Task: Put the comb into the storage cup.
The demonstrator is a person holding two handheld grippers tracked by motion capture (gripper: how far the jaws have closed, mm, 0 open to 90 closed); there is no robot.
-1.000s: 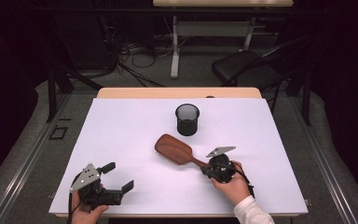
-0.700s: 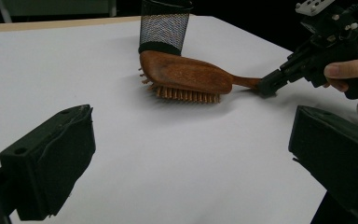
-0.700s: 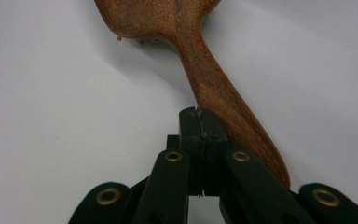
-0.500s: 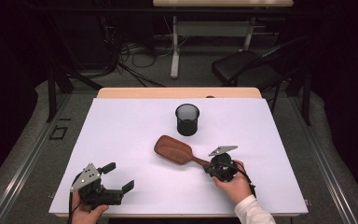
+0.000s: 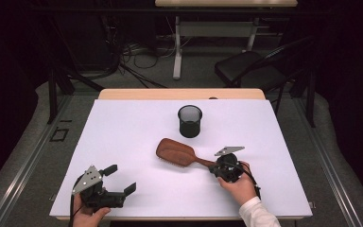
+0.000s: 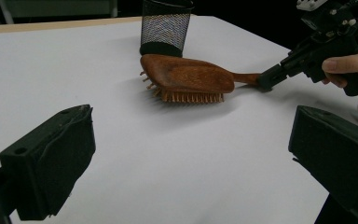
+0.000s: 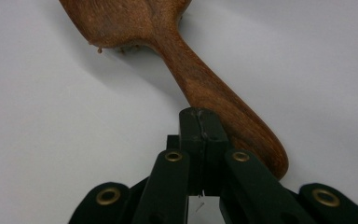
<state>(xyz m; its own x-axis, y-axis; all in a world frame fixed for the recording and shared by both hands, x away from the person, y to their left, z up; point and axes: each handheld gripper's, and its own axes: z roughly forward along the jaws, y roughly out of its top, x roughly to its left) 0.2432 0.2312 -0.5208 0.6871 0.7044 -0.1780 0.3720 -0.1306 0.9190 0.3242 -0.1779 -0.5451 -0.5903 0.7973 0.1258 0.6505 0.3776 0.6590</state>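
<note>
My right gripper (image 7: 199,122), jaws pressed together, touches the brown wooden paddle hairbrush's (image 5: 177,152) handle; my left gripper (image 5: 120,178) sits spread near the bench's front-left corner.

Black grippers (image 5: 123,182), brass rivets, white sleeve (image 5: 257,213)

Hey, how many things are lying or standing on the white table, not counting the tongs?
2. A wooden hairbrush lies bristles-down near the middle, its handle by the right tongs. A black mesh cup stands just behind it. Nothing seems hidden.
</note>
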